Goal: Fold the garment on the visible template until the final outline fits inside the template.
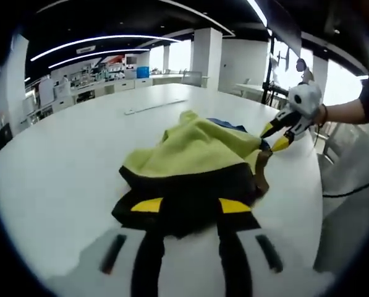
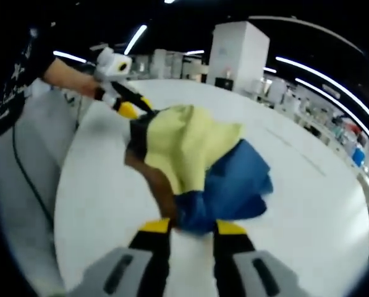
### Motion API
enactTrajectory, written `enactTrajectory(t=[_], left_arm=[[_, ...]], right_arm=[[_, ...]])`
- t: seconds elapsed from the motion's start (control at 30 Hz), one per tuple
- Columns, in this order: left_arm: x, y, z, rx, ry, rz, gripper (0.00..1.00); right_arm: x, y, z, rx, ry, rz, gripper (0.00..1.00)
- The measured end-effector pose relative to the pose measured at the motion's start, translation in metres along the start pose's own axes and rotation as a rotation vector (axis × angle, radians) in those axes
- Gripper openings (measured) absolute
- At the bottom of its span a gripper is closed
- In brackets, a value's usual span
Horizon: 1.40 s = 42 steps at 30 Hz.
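Pinching opposite edges, my left gripper (image 1: pixel 187 207) and right gripper (image 2: pixel 193 228) each clamped the garment (image 1: pixel 193 151) above the white table (image 1: pixel 67 154).

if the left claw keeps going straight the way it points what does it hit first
The garment: the left claw already sits at its dark edge, so it would likely push into the heaped cloth straight away.

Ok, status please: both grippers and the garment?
Left gripper shut on garment, dark edge. Right gripper shut on its blue edge. Garment bunched on white table, not yet folded flat. Nothing in the way.
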<state>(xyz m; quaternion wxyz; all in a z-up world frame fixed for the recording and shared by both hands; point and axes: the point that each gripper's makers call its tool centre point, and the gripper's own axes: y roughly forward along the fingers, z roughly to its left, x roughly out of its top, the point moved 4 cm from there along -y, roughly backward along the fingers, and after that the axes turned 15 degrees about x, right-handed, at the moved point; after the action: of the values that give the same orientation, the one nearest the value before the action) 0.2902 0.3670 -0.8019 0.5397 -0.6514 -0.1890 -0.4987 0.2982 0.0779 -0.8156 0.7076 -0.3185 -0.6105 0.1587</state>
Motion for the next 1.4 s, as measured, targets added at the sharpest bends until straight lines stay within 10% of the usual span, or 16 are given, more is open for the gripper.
enactTrajectory(t=[0.47, 1.4], left_arm=[[-0.004, 0.009, -0.005, 0.000, 0.005, 0.028, 0.00], [0.049, -0.056, -0.003, 0.057, -0.100, -0.128, 0.00]], right_arm=[[0.001, 0.004, 0.000, 0.013, 0.008, 0.007, 0.03], [0.032, -0.031, 0.024, 0.011, 0.044, -0.097, 0.00]])
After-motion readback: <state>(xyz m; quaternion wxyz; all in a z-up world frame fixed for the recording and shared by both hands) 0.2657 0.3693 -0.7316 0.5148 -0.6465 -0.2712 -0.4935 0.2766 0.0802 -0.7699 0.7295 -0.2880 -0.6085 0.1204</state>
